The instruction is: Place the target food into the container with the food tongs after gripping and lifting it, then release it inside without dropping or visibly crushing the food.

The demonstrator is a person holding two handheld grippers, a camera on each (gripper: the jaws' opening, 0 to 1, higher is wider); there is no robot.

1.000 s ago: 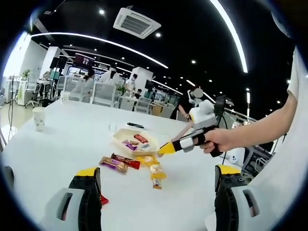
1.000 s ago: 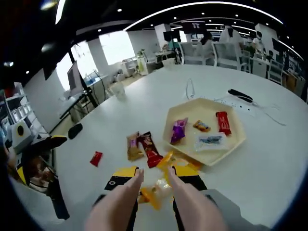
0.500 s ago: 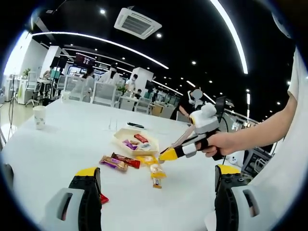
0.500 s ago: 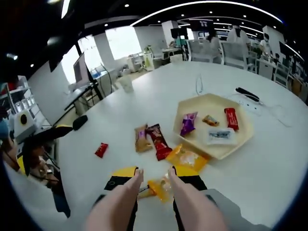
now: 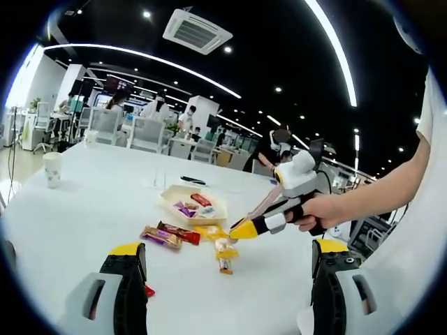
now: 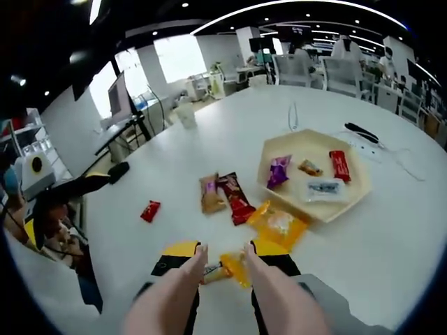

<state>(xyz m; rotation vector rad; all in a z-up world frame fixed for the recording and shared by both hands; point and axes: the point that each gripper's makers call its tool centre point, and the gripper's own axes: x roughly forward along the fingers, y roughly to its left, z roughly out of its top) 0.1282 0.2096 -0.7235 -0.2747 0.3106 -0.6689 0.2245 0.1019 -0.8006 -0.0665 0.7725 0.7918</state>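
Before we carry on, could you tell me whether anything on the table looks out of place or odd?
The small red packet lies alone on the white table, apart from the other snacks. Several wrappers sit loose outside the yellow tray, including the orange packet against its edge. Nothing looks spilled or crushed.

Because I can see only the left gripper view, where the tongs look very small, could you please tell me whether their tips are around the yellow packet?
Observer: Yes. In the right gripper view the two tips of the food tongs stand on either side of the yellow packet. I cannot tell whether it is lifted.
Operator: Thank you. How many items lie in the tray?
Observer: Four lie in the cream tray: a purple packet, a small orange one, a red one and a white one.
Operator: Does anything lie between the yellow packet and the tray?
Observer: An orange packet lies on the table right at the tray's near edge.
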